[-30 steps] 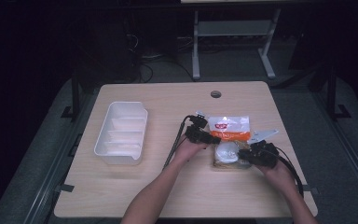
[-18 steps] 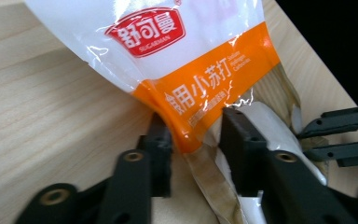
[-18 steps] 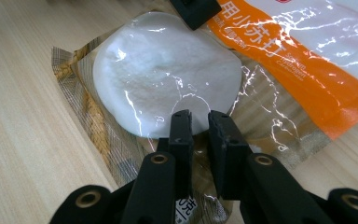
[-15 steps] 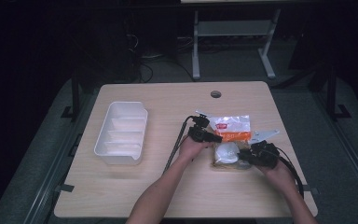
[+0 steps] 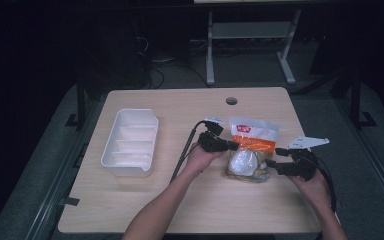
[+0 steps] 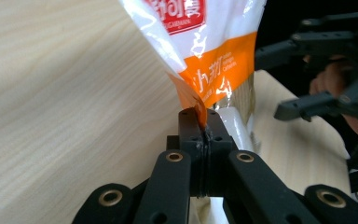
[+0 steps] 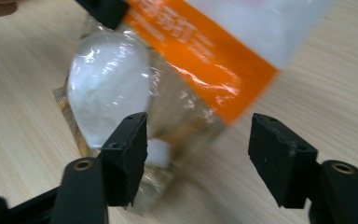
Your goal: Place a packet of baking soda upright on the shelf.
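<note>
A clear plastic bag (image 5: 252,145) with a white and orange print lies right of the table's middle, with a round white lump (image 7: 107,88) inside it. My left gripper (image 5: 234,147) has just been closing and is shut on the bag's orange side edge (image 6: 200,114), holding that side up a little. My right gripper (image 5: 271,165) sits at the bag's near right corner. Its jaws have just been opening and stand wide apart (image 7: 200,140). The bag's corner (image 7: 177,121) lies between them and just ahead, and neither pad presses on it.
A white divided tray (image 5: 130,142) stands on the left half of the wooden table (image 5: 130,200). A round cable hole (image 5: 231,100) is near the far edge. Cables trail from both grippers toward the near edge. A metal frame (image 5: 250,35) stands on the floor behind the table.
The left gripper's jaws have closed on the bag's edge and lifted it slightly. The right gripper has opened off the bag and drawn back to the right.
</note>
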